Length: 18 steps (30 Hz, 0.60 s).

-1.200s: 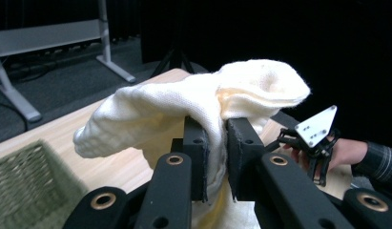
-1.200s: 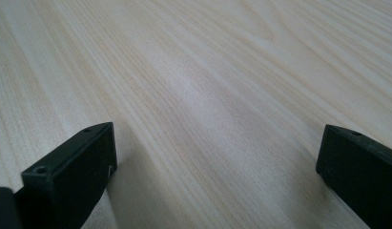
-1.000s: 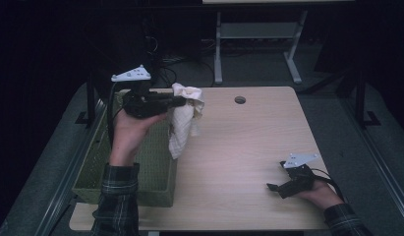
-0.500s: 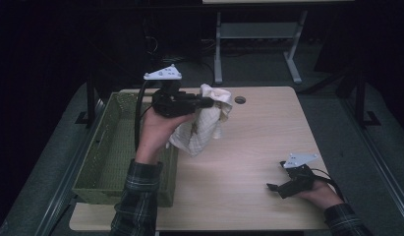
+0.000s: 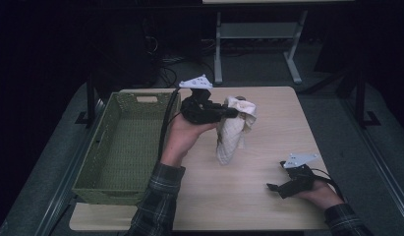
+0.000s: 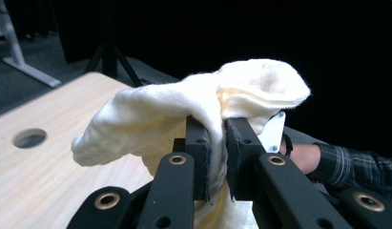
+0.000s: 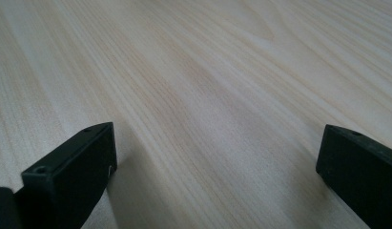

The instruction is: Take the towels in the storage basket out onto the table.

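While the cream cloth (image 5: 235, 129) is hanging above the middle of the bench (image 5: 268, 211), just right of the green basket (image 5: 122, 147), I am keeping my left tool (image 5: 232, 112) clamped on its top fold; my right tool (image 5: 272, 187) is resting near the bench's front right, jaws apart.

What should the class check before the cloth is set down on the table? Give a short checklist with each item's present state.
1. Left gripper grips the cloth: ok, the jaws are shut on a fold of it.
2. Cloth is out of the basket: ok, it hangs over the table beside it.
3. Cloth hangs free: cannot tell, its lower end is close to the tabletop.
4. Landing spot is bare: ok, plain wood lies under and in front of the cloth.
5. Right gripper is out of the way: ok, it rests near the table's right front, jaws open and holding nothing.
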{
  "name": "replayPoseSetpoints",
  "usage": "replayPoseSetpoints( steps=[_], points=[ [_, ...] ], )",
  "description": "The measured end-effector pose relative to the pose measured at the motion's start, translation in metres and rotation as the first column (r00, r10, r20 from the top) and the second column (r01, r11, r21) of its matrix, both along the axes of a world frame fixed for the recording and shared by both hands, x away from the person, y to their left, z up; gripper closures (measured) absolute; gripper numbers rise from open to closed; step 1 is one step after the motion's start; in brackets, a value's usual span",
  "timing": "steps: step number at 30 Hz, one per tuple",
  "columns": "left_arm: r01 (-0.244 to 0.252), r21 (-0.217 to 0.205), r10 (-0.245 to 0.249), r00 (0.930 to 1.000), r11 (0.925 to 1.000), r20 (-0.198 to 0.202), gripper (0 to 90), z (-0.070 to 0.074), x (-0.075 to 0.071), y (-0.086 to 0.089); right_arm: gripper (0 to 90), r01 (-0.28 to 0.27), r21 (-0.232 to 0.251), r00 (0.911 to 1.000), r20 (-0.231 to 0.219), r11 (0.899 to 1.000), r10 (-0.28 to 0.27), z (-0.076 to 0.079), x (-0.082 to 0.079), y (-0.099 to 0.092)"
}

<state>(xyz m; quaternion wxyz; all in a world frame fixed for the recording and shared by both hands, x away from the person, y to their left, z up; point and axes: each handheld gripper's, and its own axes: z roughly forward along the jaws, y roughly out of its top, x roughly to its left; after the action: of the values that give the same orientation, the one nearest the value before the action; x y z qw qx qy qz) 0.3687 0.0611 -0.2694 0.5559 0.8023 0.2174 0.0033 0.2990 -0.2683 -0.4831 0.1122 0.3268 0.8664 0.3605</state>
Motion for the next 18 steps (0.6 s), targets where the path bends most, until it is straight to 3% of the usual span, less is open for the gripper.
replayPoseSetpoints(
  steps=[1, 9, 12, 15, 18],
  points=[
    [0.007, 0.008, -0.007, 0.9999, 0.9999, -0.008, 80.9, -0.009, 0.001, -0.005, 0.0, -0.001, 0.001, 1.0000, -0.001, 1.000, 0.001, 0.000, 0.000, 0.000],
    [0.011, 0.071, -0.010, 0.9998, 0.9974, -0.018, 80.7, -0.041, 0.003, -0.020, 0.0, -0.001, 0.001, 1.0000, -0.001, 1.000, 0.001, 0.000, 0.000, 0.000],
    [0.011, 0.079, -0.009, 0.9995, 0.9968, -0.029, 80.6, -0.050, 0.004, -0.024, 0.0, -0.001, 0.001, 1.0000, -0.002, 1.000, 0.001, 0.000, 0.000, 0.000],
    [0.016, 0.092, -0.011, 0.9986, 0.9957, -0.051, 80.6, -0.067, 0.004, -0.032, 0.0, -0.001, 0.001, 1.0000, -0.002, 1.000, 0.001, 0.000, 0.000, 0.000],
    [0.012, 0.109, -0.007, 0.9987, 0.9940, -0.050, 80.2, -0.075, 0.004, -0.036, 0.0, -0.001, 0.001, 1.0000, -0.002, 1.000, 0.001, 0.000, 0.000, 0.000]
  ],
)
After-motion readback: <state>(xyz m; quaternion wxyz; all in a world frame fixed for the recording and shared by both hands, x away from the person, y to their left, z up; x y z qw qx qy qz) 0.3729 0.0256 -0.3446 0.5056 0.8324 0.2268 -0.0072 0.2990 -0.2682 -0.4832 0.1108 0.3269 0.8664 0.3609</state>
